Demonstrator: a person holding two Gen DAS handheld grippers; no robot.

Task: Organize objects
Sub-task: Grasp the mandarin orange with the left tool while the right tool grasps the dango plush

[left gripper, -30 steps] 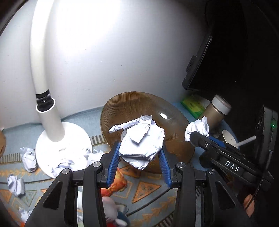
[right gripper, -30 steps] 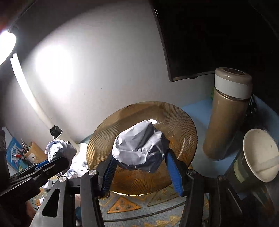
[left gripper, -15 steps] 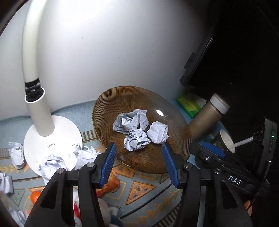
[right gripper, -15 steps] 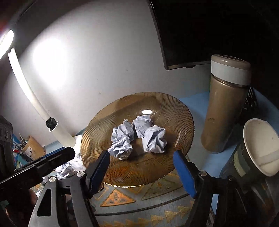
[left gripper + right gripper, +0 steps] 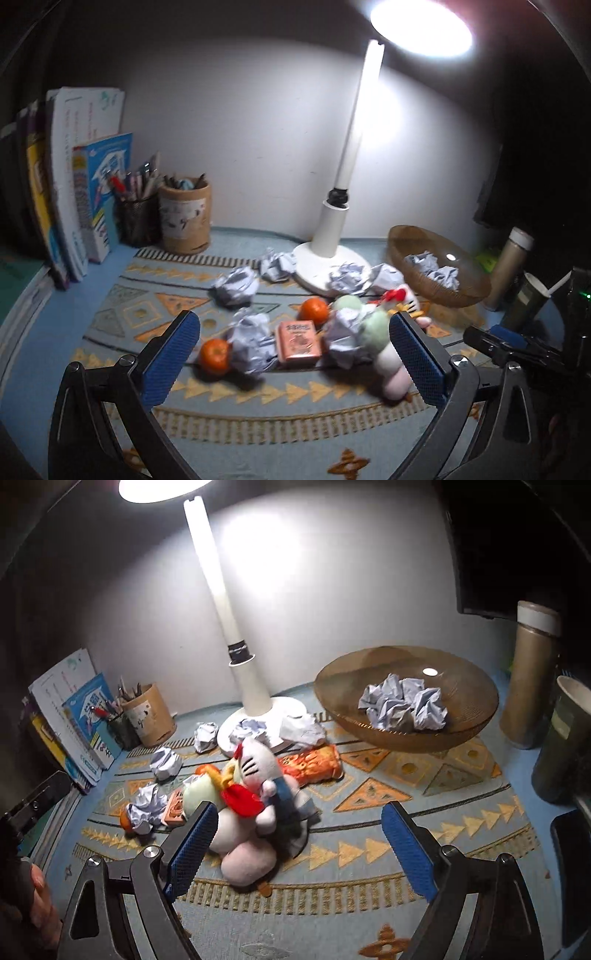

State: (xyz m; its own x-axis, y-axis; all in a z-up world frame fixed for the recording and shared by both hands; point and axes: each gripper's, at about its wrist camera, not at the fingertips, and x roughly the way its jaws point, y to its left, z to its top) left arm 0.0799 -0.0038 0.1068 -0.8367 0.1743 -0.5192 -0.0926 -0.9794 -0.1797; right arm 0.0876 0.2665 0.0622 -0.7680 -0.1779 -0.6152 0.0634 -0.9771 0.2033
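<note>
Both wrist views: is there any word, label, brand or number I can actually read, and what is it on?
No text is legible in either view.
book covers: printed lines and titles, too blurred to read.
pink box: printed markings on top, blurred.
cardboard pen holder: a pale label with dark marks, too small to read.

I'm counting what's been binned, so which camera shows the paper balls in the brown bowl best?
The right wrist view: the brown bowl sits close, its paper balls separately visible. In the left wrist view it is small, far right, the balls partly behind its rim.
</note>
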